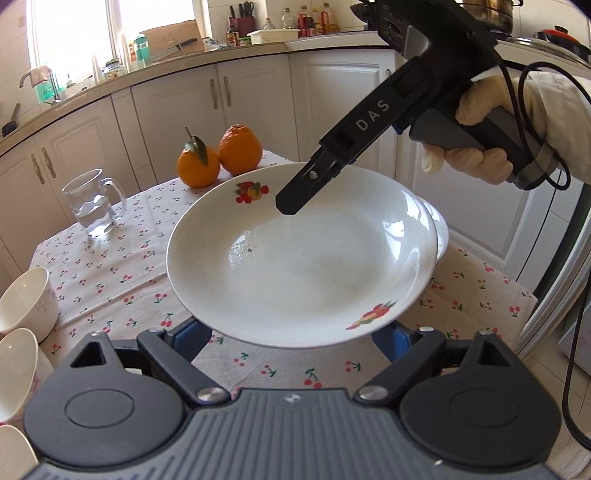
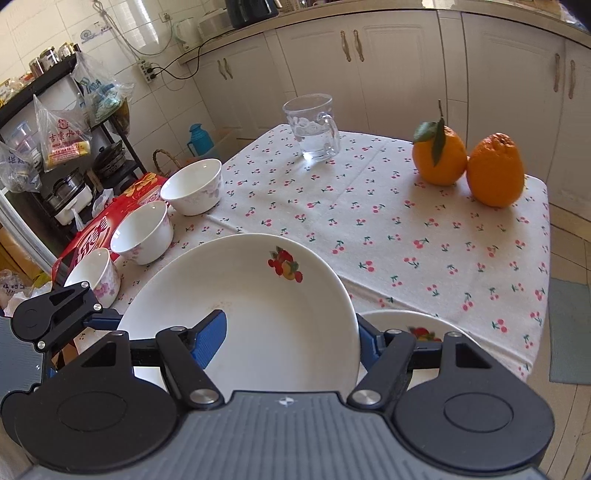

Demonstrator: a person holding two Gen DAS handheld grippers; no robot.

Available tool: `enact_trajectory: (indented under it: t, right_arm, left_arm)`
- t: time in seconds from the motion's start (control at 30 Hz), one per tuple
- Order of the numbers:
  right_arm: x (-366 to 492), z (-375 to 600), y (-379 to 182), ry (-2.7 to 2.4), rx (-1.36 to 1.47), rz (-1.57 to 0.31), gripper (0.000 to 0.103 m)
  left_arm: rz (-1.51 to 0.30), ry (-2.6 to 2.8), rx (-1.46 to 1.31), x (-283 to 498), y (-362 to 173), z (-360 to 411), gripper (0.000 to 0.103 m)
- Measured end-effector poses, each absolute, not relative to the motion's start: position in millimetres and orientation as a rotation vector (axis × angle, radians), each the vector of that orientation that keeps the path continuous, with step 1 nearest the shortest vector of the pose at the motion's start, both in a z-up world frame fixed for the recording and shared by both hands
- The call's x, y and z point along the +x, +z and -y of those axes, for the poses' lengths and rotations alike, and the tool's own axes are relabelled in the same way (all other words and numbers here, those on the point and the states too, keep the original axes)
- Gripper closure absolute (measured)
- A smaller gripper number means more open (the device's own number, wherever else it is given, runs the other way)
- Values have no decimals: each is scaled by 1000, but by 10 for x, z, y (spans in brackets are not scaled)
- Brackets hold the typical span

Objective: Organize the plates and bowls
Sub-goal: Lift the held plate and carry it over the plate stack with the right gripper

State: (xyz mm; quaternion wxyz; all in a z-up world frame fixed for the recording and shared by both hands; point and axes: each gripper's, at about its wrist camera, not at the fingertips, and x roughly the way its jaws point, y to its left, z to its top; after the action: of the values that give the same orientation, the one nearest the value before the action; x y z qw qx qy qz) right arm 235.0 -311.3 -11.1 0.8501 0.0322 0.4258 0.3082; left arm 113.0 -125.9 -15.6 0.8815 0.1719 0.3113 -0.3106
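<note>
Your left gripper (image 1: pixel 291 332) and right gripper (image 2: pixel 291 343) both clamp the fruit-print plate (image 2: pixel 258 306), held above the tablecloth (image 2: pixel 369 221). Second plate (image 2: pixel 417 325) sits at 4 o'clock; three bowls (image 2: pixel 142 232) at 10. Mug (image 2: pixel 314 129) and oranges (image 2: pixel 495 170) far, 12–2 o'clock.

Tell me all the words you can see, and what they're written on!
"DAS": white letters on the black right gripper.
Red Chinese characters on a plastic bag: too blurred to read surely.
Big characters on the red package: partly hidden, unreadable.
Bottle labels on the counter: too small.
</note>
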Motion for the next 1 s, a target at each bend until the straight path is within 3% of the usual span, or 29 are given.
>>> enact_trajectory:
  t: [1.0]
  right_arm:
    - [2065,3917,-439,499,198,-904,26]
  left_arm:
    - [-710,-811,412,1335,-294,1787,10]
